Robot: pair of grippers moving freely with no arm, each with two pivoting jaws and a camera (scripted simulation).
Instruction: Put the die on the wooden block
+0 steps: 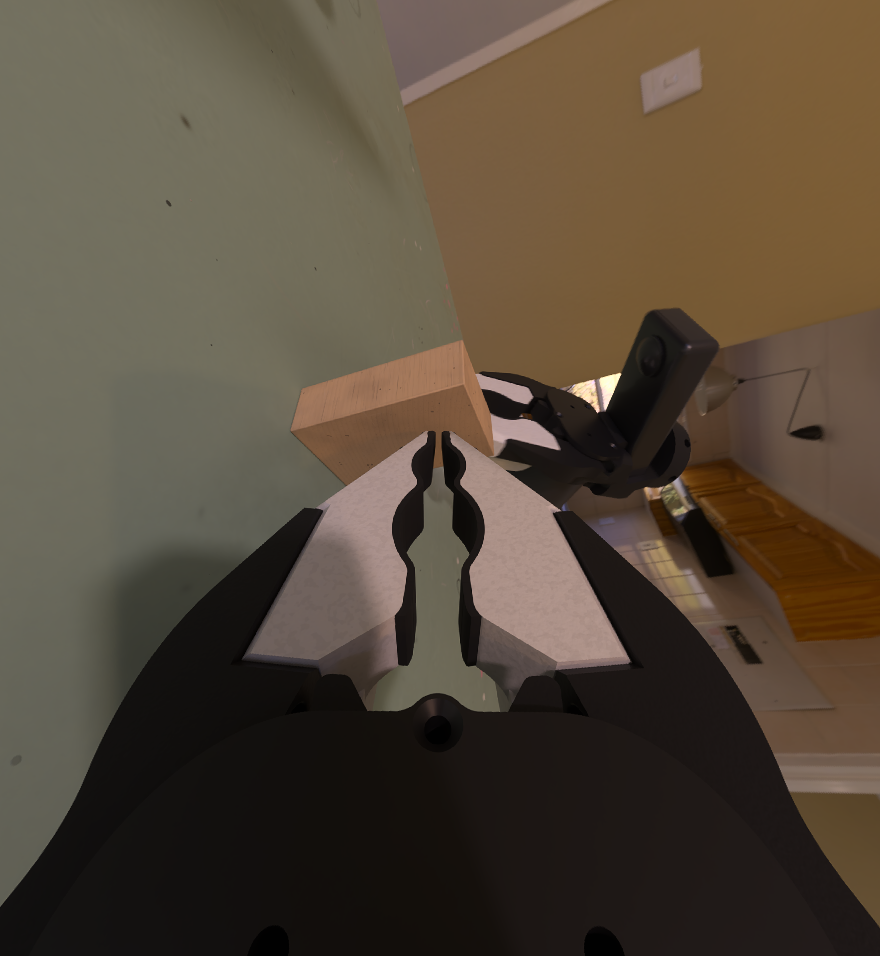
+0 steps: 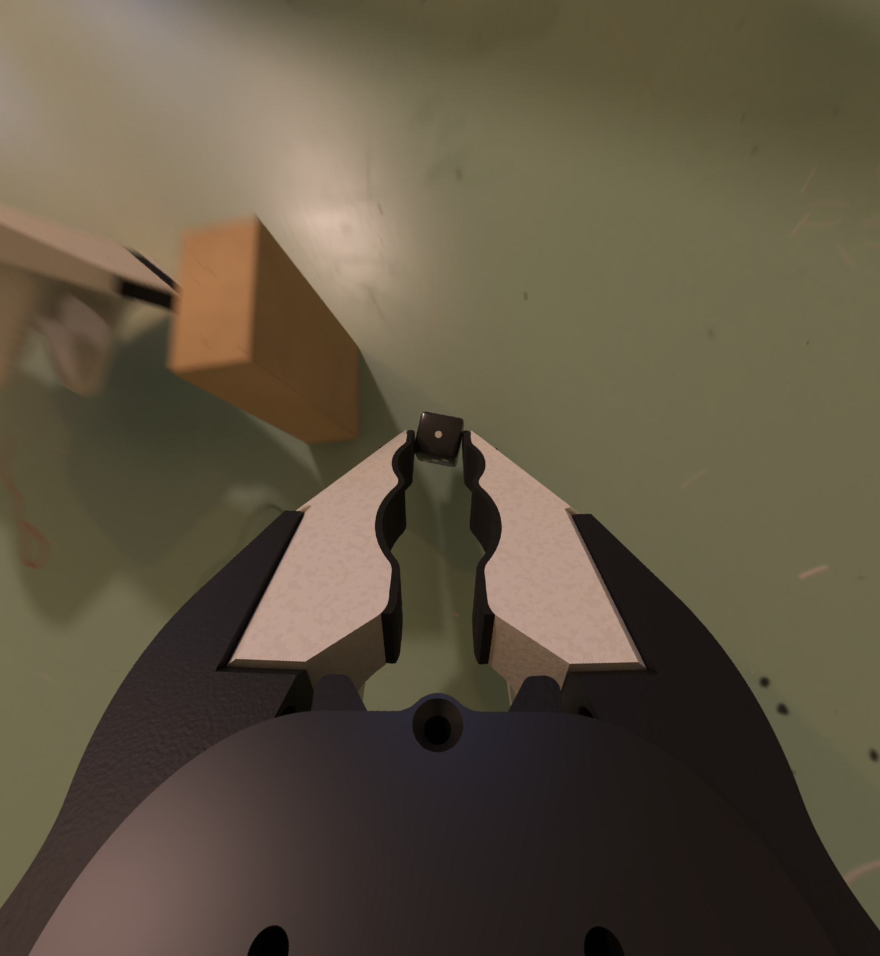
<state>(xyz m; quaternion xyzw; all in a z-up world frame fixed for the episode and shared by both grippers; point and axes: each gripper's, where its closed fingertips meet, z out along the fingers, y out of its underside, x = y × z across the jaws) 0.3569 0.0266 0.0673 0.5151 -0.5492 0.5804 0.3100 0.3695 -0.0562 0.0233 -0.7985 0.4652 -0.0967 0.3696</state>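
The black die (image 2: 438, 438) with white pips sits between the fingertips of my right gripper (image 2: 438, 445), which is shut on it over the green table (image 2: 634, 310). The wooden block (image 2: 252, 331) lies on the table to the left of the die, a short way off. My left gripper (image 1: 438, 437) is shut and empty, its tips close in front of the wooden block (image 1: 391, 408). The right gripper (image 1: 500, 419) shows just behind the block in the left wrist view. The left gripper (image 2: 133, 310) shows blurred beside the block's left end in the right wrist view.
The green table (image 1: 169, 310) ends at an edge just past the block in the left wrist view. Beyond it are a yellow wall with a white switch plate (image 1: 670, 80), wooden cabinets (image 1: 789, 548) and a lamp (image 1: 717, 393).
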